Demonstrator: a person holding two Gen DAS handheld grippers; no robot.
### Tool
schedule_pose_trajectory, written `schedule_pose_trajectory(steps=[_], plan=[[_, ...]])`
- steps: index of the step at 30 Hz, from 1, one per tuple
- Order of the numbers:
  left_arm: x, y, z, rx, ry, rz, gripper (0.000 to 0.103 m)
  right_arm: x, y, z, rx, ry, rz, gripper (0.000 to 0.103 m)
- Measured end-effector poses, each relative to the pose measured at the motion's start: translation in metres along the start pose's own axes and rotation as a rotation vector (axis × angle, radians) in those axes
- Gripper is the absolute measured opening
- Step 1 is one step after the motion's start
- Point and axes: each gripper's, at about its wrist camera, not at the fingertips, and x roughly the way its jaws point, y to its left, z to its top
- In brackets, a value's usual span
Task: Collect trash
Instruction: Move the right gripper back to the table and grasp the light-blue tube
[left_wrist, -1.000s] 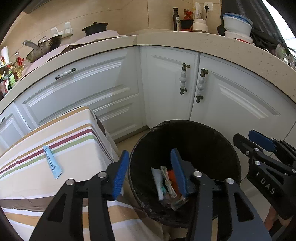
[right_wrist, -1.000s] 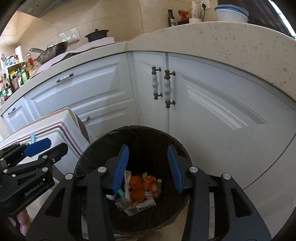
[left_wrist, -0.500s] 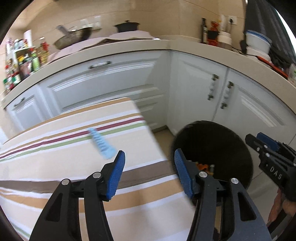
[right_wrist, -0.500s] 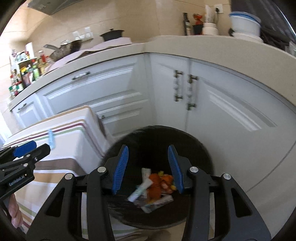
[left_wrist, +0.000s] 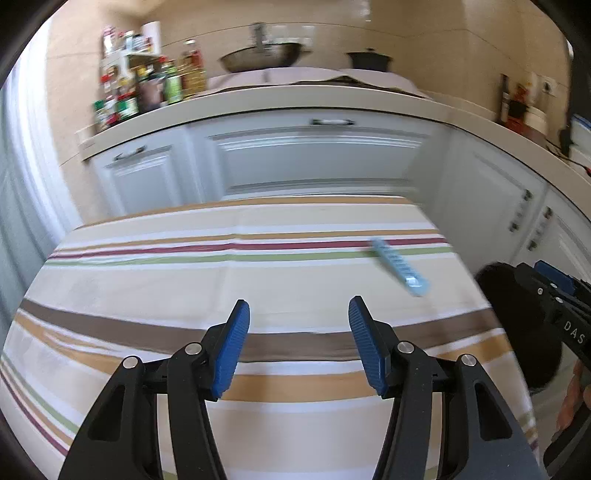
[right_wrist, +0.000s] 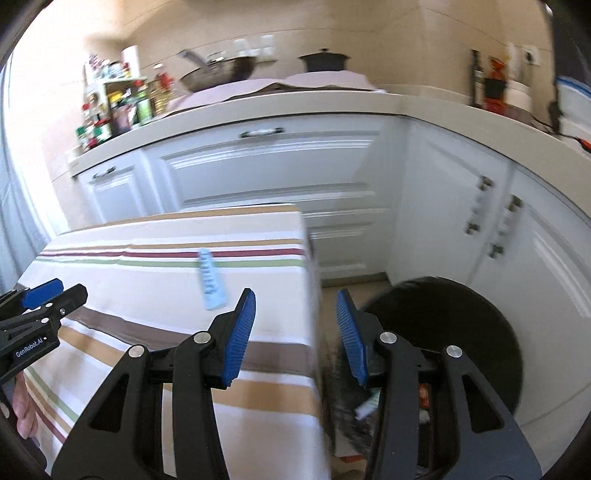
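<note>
A light blue wrapper (left_wrist: 400, 267) lies on the striped tablecloth (left_wrist: 221, 280), toward its right side; it also shows in the right wrist view (right_wrist: 211, 282). My left gripper (left_wrist: 298, 325) is open and empty, over the middle of the table, left of the wrapper. My right gripper (right_wrist: 295, 317) is open and empty, over the table's right edge, between the wrapper and the black trash bin (right_wrist: 461, 325). The bin holds several pieces of trash (right_wrist: 369, 406). The bin's edge also shows in the left wrist view (left_wrist: 495, 280), partly hidden by the right gripper (left_wrist: 554, 291).
White kitchen cabinets (right_wrist: 280, 173) with a beige counter (left_wrist: 295, 99) curve behind the table and bin. On the counter stand a spice rack (left_wrist: 125, 81), a wok (left_wrist: 262, 59) and a black pot (left_wrist: 367, 59). The left gripper (right_wrist: 40, 310) shows at the right view's left edge.
Both grippers have swung left, away from the bin toward the table. The wrapper now sits right of my left gripper, and the bin has slid to the right edge of both views.
</note>
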Motion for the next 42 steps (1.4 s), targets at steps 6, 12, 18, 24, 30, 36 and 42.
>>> schedule_pose_trajectory(steps=[6,12,18,24,30,36,42], plan=[[0.007,0.052,-0.004,-0.061,0.011,0.067,0.055,0.029,0.038,0.010,-0.048,0.048,0.043,0.044],[0.014,0.092,-0.009,-0.113,0.032,0.121,0.055,0.062,0.069,0.017,-0.103,0.105,0.055,0.044],[0.022,0.118,-0.015,-0.143,0.052,0.151,0.055,0.096,0.078,0.023,-0.110,0.187,0.048,0.044],[0.030,0.131,-0.021,-0.165,0.077,0.160,0.056,0.120,0.081,0.020,-0.117,0.260,0.029,0.044],[0.033,0.133,-0.021,-0.169,0.082,0.161,0.057,0.122,0.082,0.019,-0.156,0.269,0.003,0.029],[0.033,0.129,-0.023,-0.163,0.085,0.159,0.058,0.117,0.086,0.017,-0.181,0.268,0.015,0.016],[0.030,0.122,-0.027,-0.139,0.082,0.157,0.058,0.098,0.085,0.009,-0.169,0.261,0.038,0.016]])
